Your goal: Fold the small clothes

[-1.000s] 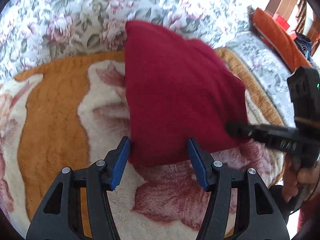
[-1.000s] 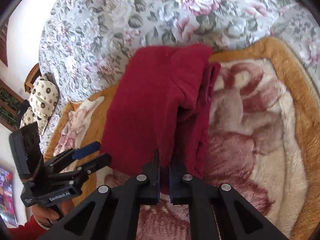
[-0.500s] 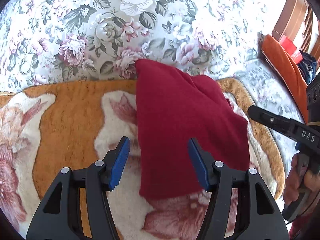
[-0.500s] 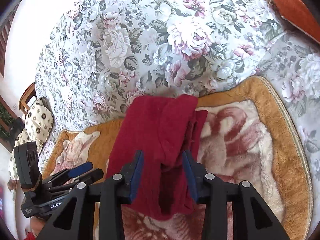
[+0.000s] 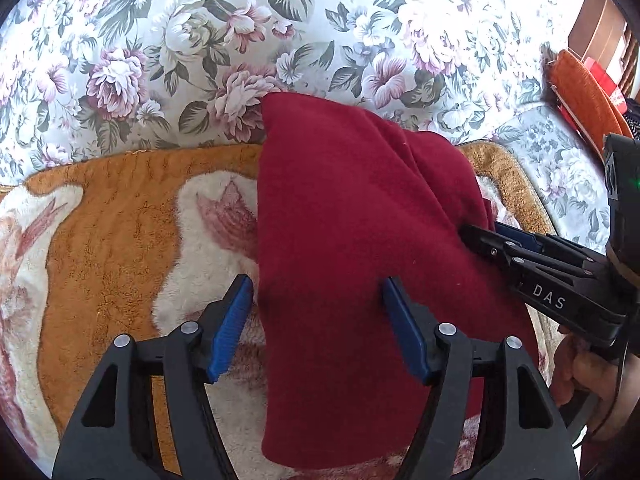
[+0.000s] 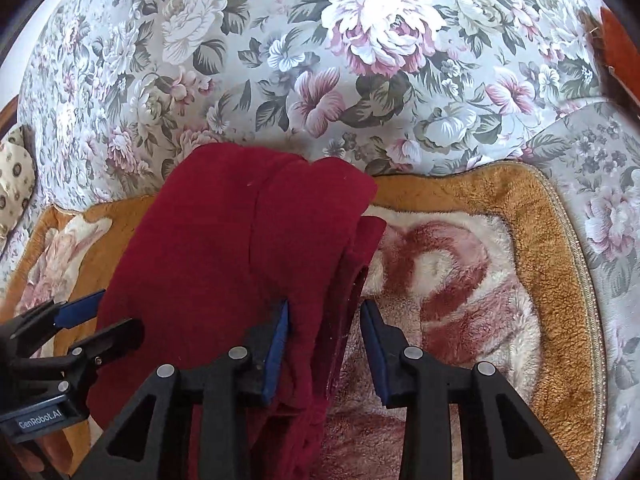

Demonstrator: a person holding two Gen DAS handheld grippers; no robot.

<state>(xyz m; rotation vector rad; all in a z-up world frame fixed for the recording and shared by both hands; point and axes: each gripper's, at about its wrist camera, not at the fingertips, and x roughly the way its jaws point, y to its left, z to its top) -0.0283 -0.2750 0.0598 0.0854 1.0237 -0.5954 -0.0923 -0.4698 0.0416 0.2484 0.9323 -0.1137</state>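
The dark red fleece garment (image 5: 352,248) you're folding is lying folded on the fluffy orange-and-cream blanket (image 5: 112,232), its far end reaching the floral bedspread (image 5: 200,40).

Your right wrist view is showing the stacked layers along the garment's right edge (image 6: 352,264), which the left view isn't catching at all. The left view is giving you a smooth top surface plus an orange cushion (image 5: 580,96) way off at the edge. The right view is picking up a spotted pillow (image 6: 12,184) at its far left.

The garment's near end is getting cut off under both grippers, so what kind of clothing it is stays hard to tell.

Your left gripper (image 5: 320,328) is pointing steeply down with jaws opening, straddling the garment's left edge, pads not pressing. Your right gripper (image 6: 324,344) is tilting down too, jaws closing around the layered right edge; the left pad looks to be touching cloth, the other is standing clear. In the left view your right hand (image 5: 580,372) is wrapping the handle.
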